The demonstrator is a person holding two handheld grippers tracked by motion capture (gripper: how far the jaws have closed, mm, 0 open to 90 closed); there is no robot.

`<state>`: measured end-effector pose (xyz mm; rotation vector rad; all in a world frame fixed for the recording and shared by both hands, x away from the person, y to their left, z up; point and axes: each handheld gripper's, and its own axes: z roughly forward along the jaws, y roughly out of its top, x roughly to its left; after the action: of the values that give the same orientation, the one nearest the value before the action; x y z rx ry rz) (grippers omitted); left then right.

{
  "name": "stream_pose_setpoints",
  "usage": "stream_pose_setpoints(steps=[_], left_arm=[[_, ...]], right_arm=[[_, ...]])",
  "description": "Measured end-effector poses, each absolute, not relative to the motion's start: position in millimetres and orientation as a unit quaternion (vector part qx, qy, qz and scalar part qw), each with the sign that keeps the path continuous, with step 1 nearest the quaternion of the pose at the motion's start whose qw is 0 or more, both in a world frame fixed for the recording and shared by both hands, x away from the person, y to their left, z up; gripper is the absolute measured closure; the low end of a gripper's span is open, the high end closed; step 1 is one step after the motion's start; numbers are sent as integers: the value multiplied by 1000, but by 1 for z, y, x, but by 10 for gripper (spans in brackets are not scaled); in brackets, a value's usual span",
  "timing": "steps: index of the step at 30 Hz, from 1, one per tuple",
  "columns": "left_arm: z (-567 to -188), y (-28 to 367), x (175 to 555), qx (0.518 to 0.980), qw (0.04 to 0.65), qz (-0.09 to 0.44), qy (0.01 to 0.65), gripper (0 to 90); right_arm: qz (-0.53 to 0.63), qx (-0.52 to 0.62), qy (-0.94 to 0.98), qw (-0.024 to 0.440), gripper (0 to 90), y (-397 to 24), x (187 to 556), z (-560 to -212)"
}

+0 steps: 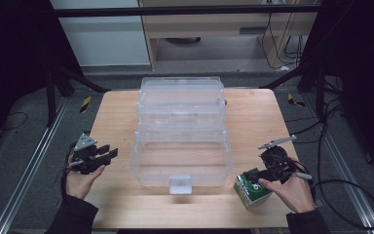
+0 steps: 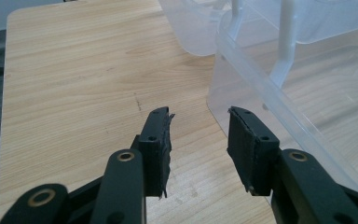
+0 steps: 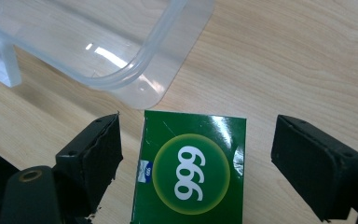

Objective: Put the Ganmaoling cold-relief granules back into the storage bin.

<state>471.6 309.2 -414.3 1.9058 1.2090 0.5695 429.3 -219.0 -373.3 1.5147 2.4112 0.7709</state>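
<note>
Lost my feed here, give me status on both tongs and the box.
Right tongs open, straddling green 999 box, pads clear. Left tongs open, empty, beside clear plastic case. Nothing blocking.

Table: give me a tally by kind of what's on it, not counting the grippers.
Clear plastic bin: 1, open, its lid swung back
Green box: 1, marked 999, on the table between the right gripper's open jaws
Total: 2

Clear plastic box (image 1: 182, 146) open on wooden table (image 1: 253, 117)
</note>
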Motion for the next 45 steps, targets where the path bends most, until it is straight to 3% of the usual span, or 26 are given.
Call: stream_pose_setpoints(steps=[14, 45], left_arm=[[-417, 309, 473, 754, 393, 222, 477, 576], [-420, 308, 474, 758, 386, 220, 477, 570]], right_arm=[[210, 519, 826, 70, 96, -210, 427, -388], [129, 518, 844, 44, 69, -200, 441, -419]])
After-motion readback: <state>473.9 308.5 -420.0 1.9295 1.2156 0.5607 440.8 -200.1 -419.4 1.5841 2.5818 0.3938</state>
